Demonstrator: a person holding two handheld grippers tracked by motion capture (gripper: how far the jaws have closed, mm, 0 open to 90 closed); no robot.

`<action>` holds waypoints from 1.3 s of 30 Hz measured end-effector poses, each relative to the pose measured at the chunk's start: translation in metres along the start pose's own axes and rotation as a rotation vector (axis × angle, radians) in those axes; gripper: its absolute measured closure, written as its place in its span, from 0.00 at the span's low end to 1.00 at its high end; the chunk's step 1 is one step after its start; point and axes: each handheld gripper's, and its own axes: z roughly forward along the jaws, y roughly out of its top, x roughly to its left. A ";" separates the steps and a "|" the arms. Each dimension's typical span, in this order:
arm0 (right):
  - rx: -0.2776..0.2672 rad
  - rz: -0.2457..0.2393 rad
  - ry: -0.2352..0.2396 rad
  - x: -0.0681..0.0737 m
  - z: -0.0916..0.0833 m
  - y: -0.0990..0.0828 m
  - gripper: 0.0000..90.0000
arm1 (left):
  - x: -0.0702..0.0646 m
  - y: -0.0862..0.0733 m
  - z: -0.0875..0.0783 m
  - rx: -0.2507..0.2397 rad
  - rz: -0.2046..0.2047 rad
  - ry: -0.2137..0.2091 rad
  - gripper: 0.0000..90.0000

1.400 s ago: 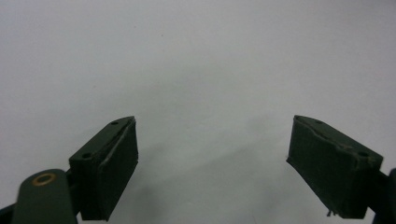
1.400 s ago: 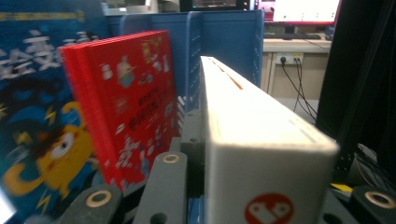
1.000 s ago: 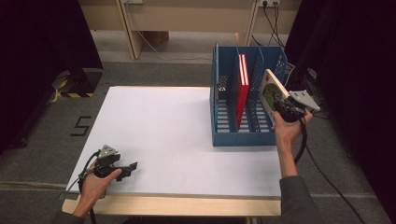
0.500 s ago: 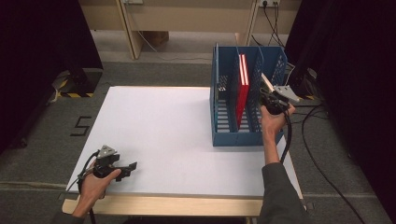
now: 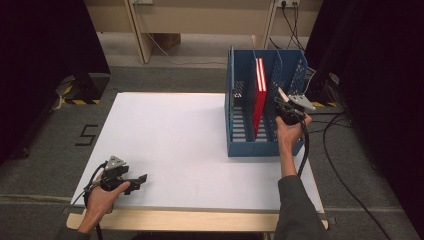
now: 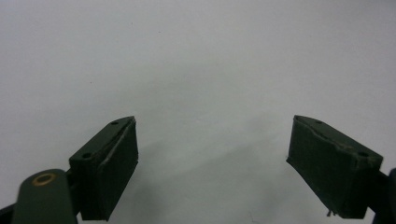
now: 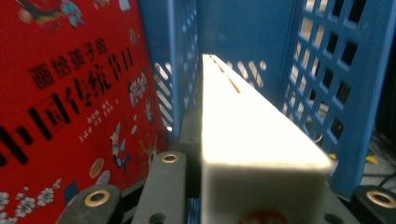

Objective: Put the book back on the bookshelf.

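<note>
- White tabletop (image 5: 180, 140) filled the middle of a dim room, with a blue file rack (image 5: 240, 145) standing at its far right side.
- The right gripper (image 5: 286, 111) was clamped on a pale book (image 7: 252, 140), its jaws drawn in close against the book's two faces.
- That book stood on edge in the rack's rightmost slot, between a blue divider (image 7: 173, 60) and the lattice side wall (image 7: 341, 79).
- Its long axis ran straight away from the gripper, toward the rack's back wall, with the near end nearest the jaws.
- A red book (image 5: 259, 97) stood upright in the next slot to the left.
- The left gripper (image 6: 212, 154) rested at the near left corner of the table, jaws spread wide with nothing between them.
</note>
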 end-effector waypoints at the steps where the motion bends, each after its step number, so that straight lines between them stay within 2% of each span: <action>1: -0.001 0.006 0.006 -0.001 0.001 -0.001 0.83 | 0.000 0.000 0.000 0.000 0.000 0.000 0.17; 9: 0.003 0.040 0.014 -0.004 0.000 0.000 0.80 | 0.001 0.000 -0.001 -0.002 -0.001 0.003 0.17; 11: -0.002 0.031 0.011 -0.003 0.000 0.004 0.80 | 0.001 0.000 -0.001 -0.001 -0.002 0.004 0.17; 13: 0.011 -0.011 -0.006 -0.002 -0.003 0.011 0.77 | 0.001 0.000 -0.001 0.000 0.000 0.001 0.17; 15: 0.015 -0.016 0.001 0.000 -0.006 0.020 0.78 | 0.000 0.000 -0.001 0.001 0.001 0.000 0.17; 17: 0.042 -0.020 0.004 -0.001 -0.009 0.027 0.79 | 0.000 0.000 -0.001 0.002 0.002 -0.002 0.17; 19: 0.065 -0.020 0.020 0.000 -0.012 0.028 0.80 | 0.000 0.000 -0.001 0.001 0.002 -0.002 0.17; 21: 0.072 -0.018 0.022 0.000 -0.014 0.026 0.76 | 0.001 0.000 -0.001 0.000 0.002 0.002 0.17; 23: 0.081 0.008 0.047 -0.003 -0.015 0.023 0.73 | 0.001 -0.001 0.000 -0.001 -0.001 -0.001 0.17; 24: 0.081 0.020 0.055 -0.003 -0.018 0.022 0.74 | 0.001 -0.001 -0.001 0.003 -0.002 0.003 0.17; 32: 0.123 0.000 0.104 -0.009 -0.042 0.019 0.73 | 0.001 -0.001 0.001 0.014 0.002 0.000 0.17; 35: 0.148 -0.035 0.109 -0.011 -0.055 0.019 0.73 | 0.001 -0.001 0.001 0.015 0.002 0.002 0.17; 39: 0.164 -0.045 0.116 -0.014 -0.070 0.014 0.73 | 0.001 -0.001 0.001 0.020 0.002 0.001 0.17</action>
